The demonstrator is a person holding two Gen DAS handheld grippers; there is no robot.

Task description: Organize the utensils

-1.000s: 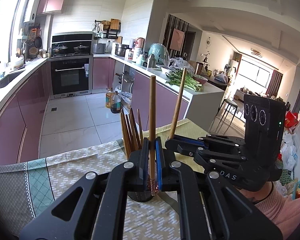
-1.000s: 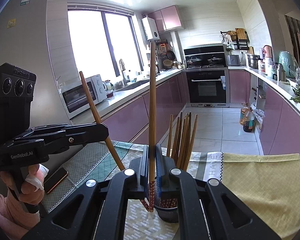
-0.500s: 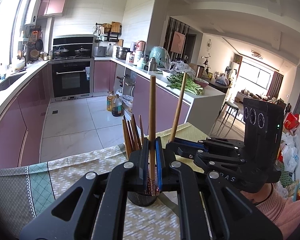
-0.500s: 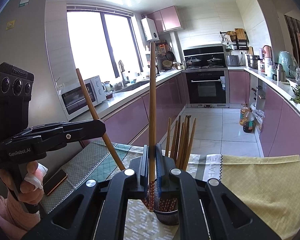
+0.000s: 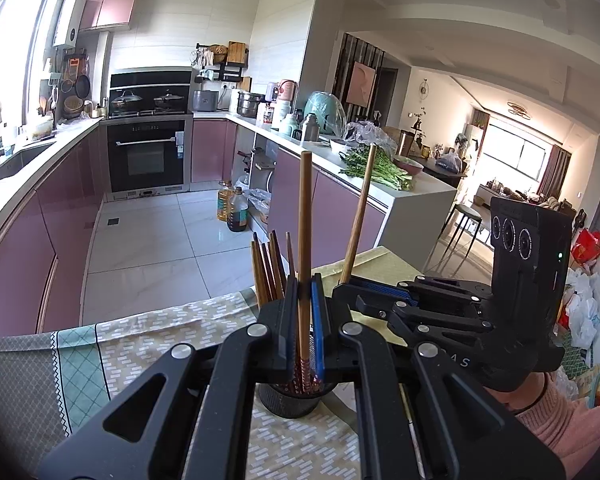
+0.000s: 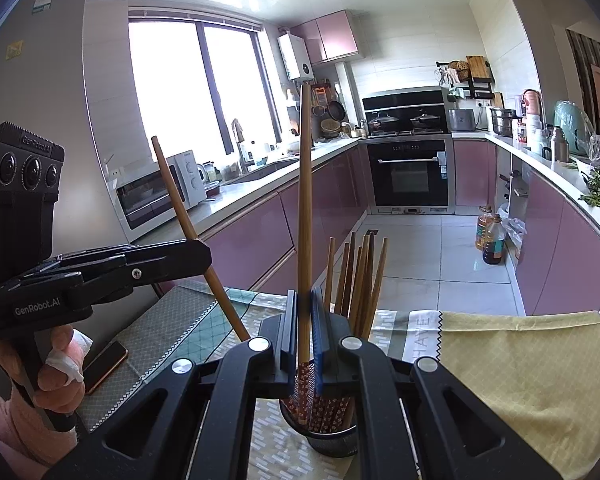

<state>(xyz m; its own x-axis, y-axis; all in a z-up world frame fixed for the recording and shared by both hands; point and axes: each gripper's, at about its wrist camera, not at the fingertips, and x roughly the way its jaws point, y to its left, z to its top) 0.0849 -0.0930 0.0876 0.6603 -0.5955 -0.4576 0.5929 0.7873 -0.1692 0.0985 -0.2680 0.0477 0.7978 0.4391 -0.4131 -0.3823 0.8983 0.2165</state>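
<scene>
Since the earlier frames the mesh chopstick holder [image 6: 332, 436] sits closer beneath both tools. Left gripper [image 5: 305, 320] and right gripper [image 6: 306, 328] each clamp one upright chopstick [image 5: 305, 240] near its patterned end (light, stiff, slippery); grip low.

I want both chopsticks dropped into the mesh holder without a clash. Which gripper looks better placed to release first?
Probably the right gripper: its chopstick stands near upright, its patterned end just above the holder. The left gripper also holds one over it, though that one appears tilted in the right view.
</scene>
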